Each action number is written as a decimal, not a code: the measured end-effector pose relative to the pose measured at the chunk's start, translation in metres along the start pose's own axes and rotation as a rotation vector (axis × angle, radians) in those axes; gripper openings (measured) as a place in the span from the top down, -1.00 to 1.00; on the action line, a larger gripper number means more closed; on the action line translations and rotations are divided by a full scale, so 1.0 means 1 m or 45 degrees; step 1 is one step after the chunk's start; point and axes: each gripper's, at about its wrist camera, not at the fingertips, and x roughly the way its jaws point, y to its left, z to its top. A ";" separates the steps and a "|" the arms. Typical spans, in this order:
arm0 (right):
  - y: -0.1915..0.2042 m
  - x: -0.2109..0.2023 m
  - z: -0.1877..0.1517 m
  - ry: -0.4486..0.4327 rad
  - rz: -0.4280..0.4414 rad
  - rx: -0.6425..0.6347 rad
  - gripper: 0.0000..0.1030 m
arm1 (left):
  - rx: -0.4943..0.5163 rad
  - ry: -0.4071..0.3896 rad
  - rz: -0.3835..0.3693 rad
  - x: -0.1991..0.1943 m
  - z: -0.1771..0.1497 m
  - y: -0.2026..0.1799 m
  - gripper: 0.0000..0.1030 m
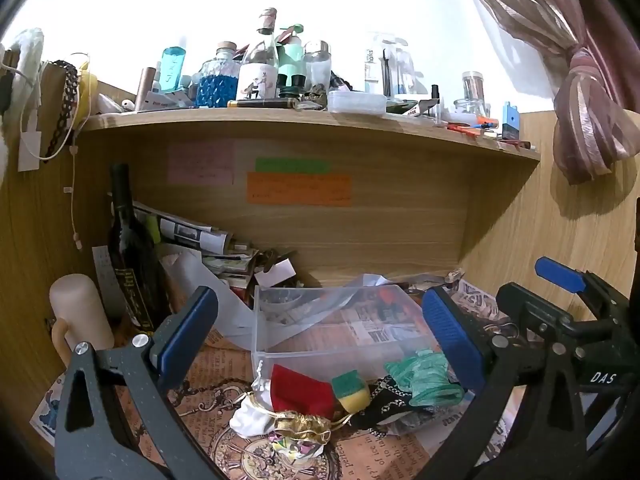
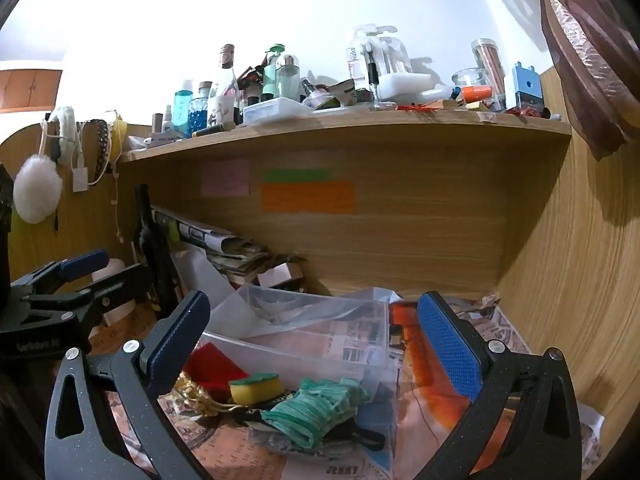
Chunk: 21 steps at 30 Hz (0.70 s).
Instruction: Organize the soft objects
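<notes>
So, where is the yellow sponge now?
In both views the yellow sponge lies on the desk before the clear box, between red cloth and green cloth.

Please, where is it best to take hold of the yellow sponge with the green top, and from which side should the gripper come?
Probably grip the sponge across its yellow body, below the green scouring layer. It lies on the pile in front of the clear plastic box, with its long side exposed. The open right gripper could come from above and the front, one pad on each long face. The foam should compress and hold.
</notes>
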 end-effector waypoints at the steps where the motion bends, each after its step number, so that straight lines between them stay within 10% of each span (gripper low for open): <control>1: 0.000 0.000 0.000 -0.001 -0.001 0.000 -1.00 | 0.003 0.000 0.000 0.000 0.000 0.000 -1.00; 21: 0.000 0.000 -0.001 0.009 -0.003 0.021 -1.00 | 0.006 0.000 -0.005 0.002 -0.002 -0.003 -1.00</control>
